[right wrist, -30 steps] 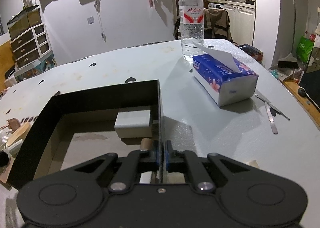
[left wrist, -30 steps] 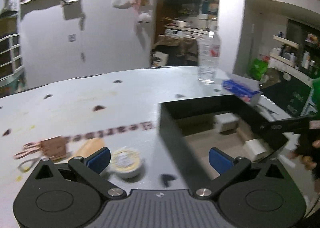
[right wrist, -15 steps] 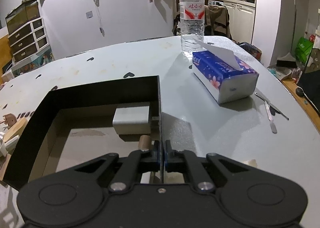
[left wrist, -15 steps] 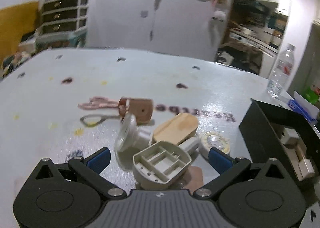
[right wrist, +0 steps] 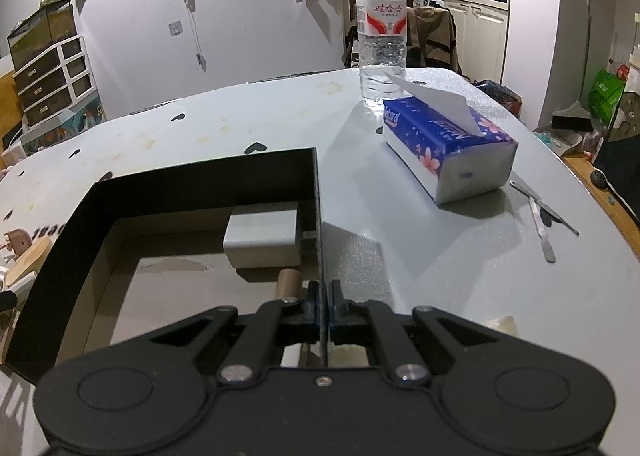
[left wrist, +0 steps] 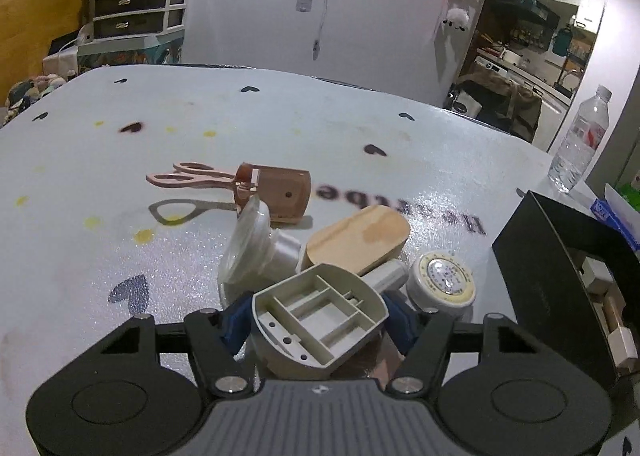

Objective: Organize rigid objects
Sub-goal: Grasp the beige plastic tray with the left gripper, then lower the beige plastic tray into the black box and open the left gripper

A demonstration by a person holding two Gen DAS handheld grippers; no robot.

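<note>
While the left gripper [left wrist: 316,320] closes around the beige ribbed plastic housing [left wrist: 318,316], its blue pads [left wrist: 236,322] are mostly hidden; the right gripper [right wrist: 323,306] clamps the black box wall [right wrist: 318,211] at 12 o'clock.

Table [left wrist: 360,127]: pale grey-white, sprinkled with small dark heart marks and yellow spots, with dark reversed lettering beyond the jaws. Left gripper [left wrist: 316,322]: black body, grey ribbed centre, blue pads. Between its jaws: beige-grey plastic part [left wrist: 320,316] with ribbed compartments. Just beyond: clear funnel [left wrist: 252,248], light wooden board [left wrist: 360,240], round tin [left wrist: 444,284] cream with a white speckled top. Farther off: brown block [left wrist: 280,191], pink scissors [left wrist: 188,175]. Box [right wrist: 200,183]: black walls, tan floor. Inside, ahead of the right gripper's [right wrist: 323,308] jaws: white block [right wrist: 260,240], brown tube [right wrist: 289,282]. Tissue pack [right wrist: 444,139]: blue with pink blossoms, white ends. Bottle [right wrist: 382,35]: clear, red-and-white label.
</note>
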